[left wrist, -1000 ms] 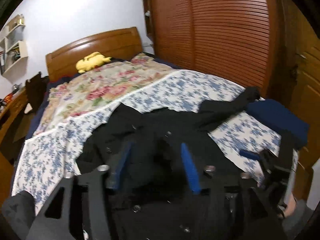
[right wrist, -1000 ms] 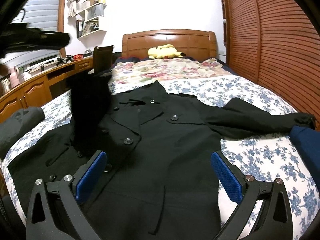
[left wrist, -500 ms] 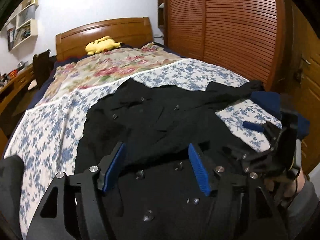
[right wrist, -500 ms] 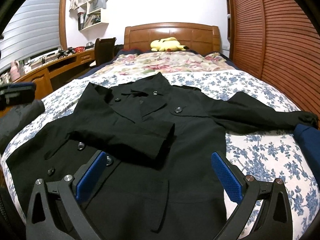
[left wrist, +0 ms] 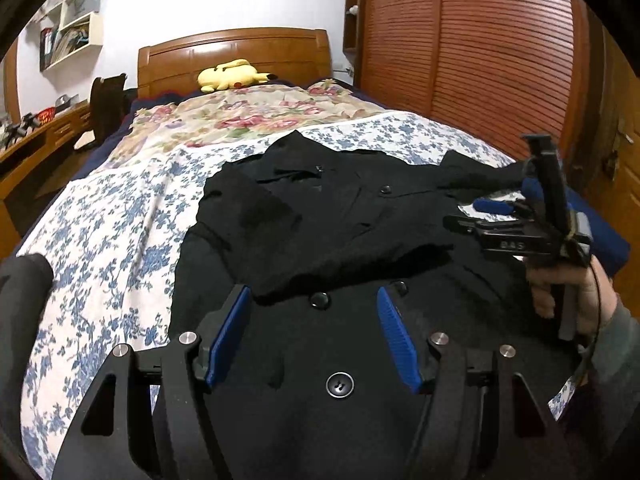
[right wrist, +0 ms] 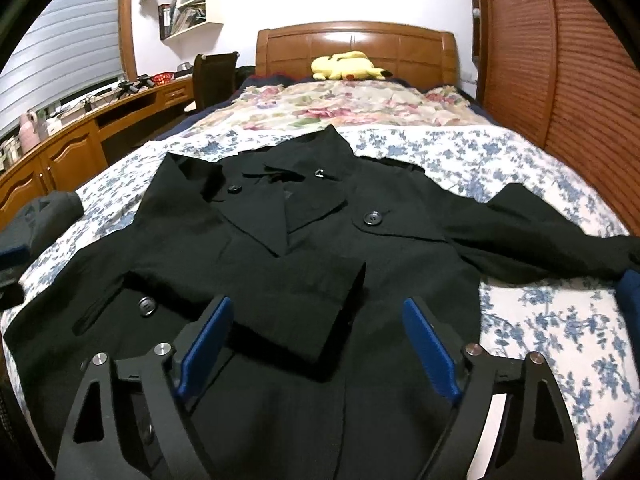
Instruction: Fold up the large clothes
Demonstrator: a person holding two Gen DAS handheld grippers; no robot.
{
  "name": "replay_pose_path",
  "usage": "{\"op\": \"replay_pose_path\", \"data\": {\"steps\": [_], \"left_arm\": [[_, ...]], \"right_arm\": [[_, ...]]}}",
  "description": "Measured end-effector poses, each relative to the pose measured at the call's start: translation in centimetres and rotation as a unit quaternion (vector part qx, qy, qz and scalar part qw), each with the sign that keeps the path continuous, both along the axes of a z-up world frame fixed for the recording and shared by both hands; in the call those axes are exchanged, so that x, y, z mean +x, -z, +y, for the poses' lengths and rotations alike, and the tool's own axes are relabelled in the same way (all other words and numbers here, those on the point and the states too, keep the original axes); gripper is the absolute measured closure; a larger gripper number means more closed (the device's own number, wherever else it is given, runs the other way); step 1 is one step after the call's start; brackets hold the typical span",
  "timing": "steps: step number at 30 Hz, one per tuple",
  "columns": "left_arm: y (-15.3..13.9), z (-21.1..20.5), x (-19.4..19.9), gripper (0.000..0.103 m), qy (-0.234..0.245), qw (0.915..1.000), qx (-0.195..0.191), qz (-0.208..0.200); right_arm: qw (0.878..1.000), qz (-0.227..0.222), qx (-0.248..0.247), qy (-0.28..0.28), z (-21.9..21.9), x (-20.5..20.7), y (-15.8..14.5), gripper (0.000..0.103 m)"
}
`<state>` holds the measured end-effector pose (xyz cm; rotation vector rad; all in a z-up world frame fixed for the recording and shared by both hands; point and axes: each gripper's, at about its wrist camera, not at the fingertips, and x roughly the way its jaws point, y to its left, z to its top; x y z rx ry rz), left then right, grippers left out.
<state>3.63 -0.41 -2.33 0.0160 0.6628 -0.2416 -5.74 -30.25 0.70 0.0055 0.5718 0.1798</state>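
Left wrist view: left gripper (left wrist: 314, 336) has its jaws wide open, holding nothing, over the black coat (left wrist: 360, 240) spread lengthwise up the bed (left wrist: 100, 220). A second ago it was closed in on fabric.

Right wrist view: right gripper (right wrist: 320, 344), jaws open and empty. Folded sleeve (right wrist: 280, 300) lies just ahead; the unfolded sleeve (right wrist: 540, 240) stretches right, nearer this hand.

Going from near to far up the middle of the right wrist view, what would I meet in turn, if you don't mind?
Right gripper → folded sleeve cuff → coat collar → floral blanket → yellow plush → headboard.
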Motion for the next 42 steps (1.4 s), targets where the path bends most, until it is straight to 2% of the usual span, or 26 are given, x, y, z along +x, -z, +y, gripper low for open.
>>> {"op": "replay_pose_path", "data": {"steps": [5,8,9,11,12,13,16,19,24,27,30,35,39,42], "left_arm": [[0.6,1.2,-0.6,0.037,-0.008,0.9999,-0.01,0.001],[1.3,1.7,-0.6,0.037,-0.01,0.9999,-0.008,0.009],[1.4,1.9,-0.5,0.037,-0.012,0.9998,-0.008,0.011],[1.7,2.2,-0.4,0.037,-0.014,0.9997,-0.012,0.016],[1.8,2.3,-0.4,0.037,-0.014,0.9997,-0.013,0.018],[1.8,2.4,-0.4,0.037,-0.016,0.9996,-0.013,0.019],[2.0,2.5,-0.3,0.037,-0.016,0.9995,-0.017,0.022],[1.9,2.2,-0.3,0.037,-0.015,0.9995,-0.017,0.021],[1.7,1.6,-0.3,0.037,-0.011,0.9996,-0.018,0.018],[1.6,1.1,-0.2,0.037,-0.009,0.9997,-0.017,0.015],[1.4,0.4,-0.1,0.037,-0.005,0.9997,-0.018,0.013],[1.3,-0.9,0.3,0.037,0.0,0.9998,-0.018,0.01],[1.4,-1.9,0.6,0.037,0.004,0.9998,-0.018,0.011],[1.4,-2.6,0.7,0.037,0.007,0.9998,-0.017,0.01]], "right_arm": [[0.999,0.035,0.011,-0.001,0.3,2.3,1.7,0.021],[0.998,0.064,0.009,-0.01,0.5,3.4,3.0,0.027],[0.997,0.072,0.012,-0.014,0.5,3.6,3.3,0.032],[0.996,0.084,0.029,-0.027,0.2,3.9,3.6,0.05],[0.995,0.088,0.037,-0.035,0.1,4.0,3.6,0.07],[0.994,0.089,0.04,-0.039,0.0,4.0,3.5,0.077],[0.995,0.078,0.038,-0.053,0.0,2.9,2.7,0.087],[0.997,0.047,0.034,-0.052,-0.7,1.0,1.4,0.091],[0.999,-0.007,0.025,-0.042,-2.4,-4.1,-0.4,0.092],[0.999,-0.022,0.01,-0.031,-3.7,-6.9,-0.8,0.093],[0.999,-0.028,-0.007,-0.024,-4.5,-9.0,-0.7,0.093],[0.999,-0.004,-0.02,-0.031,-4.9,-10.9,0.2,0.092],[0.999,-0.001,-0.04,-0.024,-4.7,-11.5,-0.1,0.081],[0.999,-0.016,-0.031,-0.019,-4.4,-12.3,-1.7,0.055]]}}
